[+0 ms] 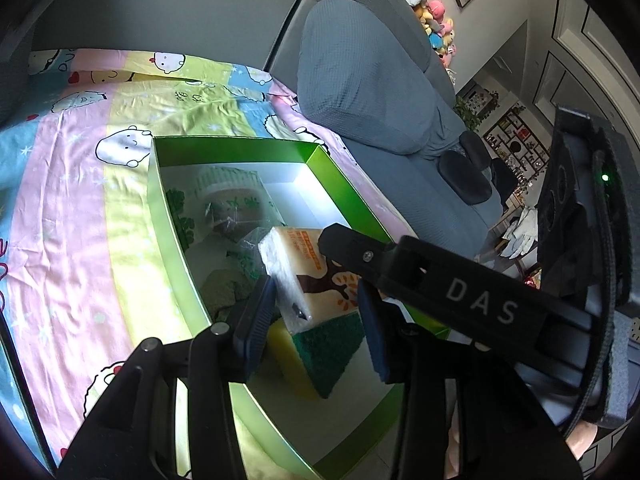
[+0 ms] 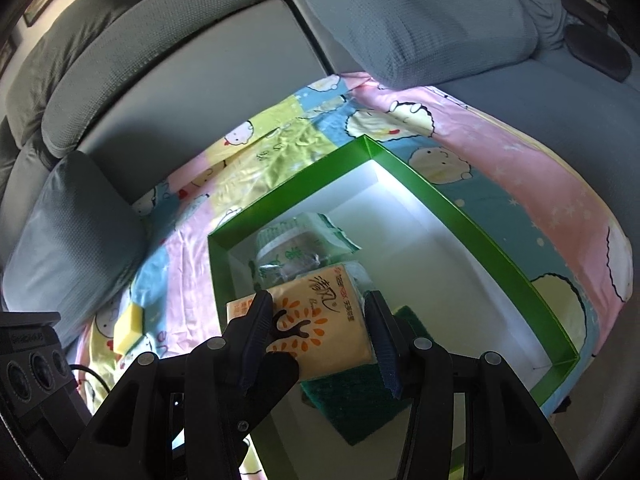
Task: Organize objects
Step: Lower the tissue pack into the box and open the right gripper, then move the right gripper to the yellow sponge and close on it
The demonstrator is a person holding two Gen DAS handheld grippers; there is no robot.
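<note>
Right gripper (image 2: 320, 344) jaws clamp a soft orange plastic-wrapped tissue pack (image 2: 320, 320) above the glossy green cardboard box (image 2: 460, 208); left gripper (image 1: 320, 316) jaws stand apart around it.

A home living room. A grey sofa (image 1: 360, 80) fills it, a cartoon-print sheet (image 1: 80, 200) spread on its seat. Plush toys (image 1: 432, 20) are heaped at the sofa's far end.

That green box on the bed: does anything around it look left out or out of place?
Yes. One yellow sponge lies alone on the cartoon bedsheet, outside the green box, while a green-topped sponge and the tissue pack are over the box.
</note>
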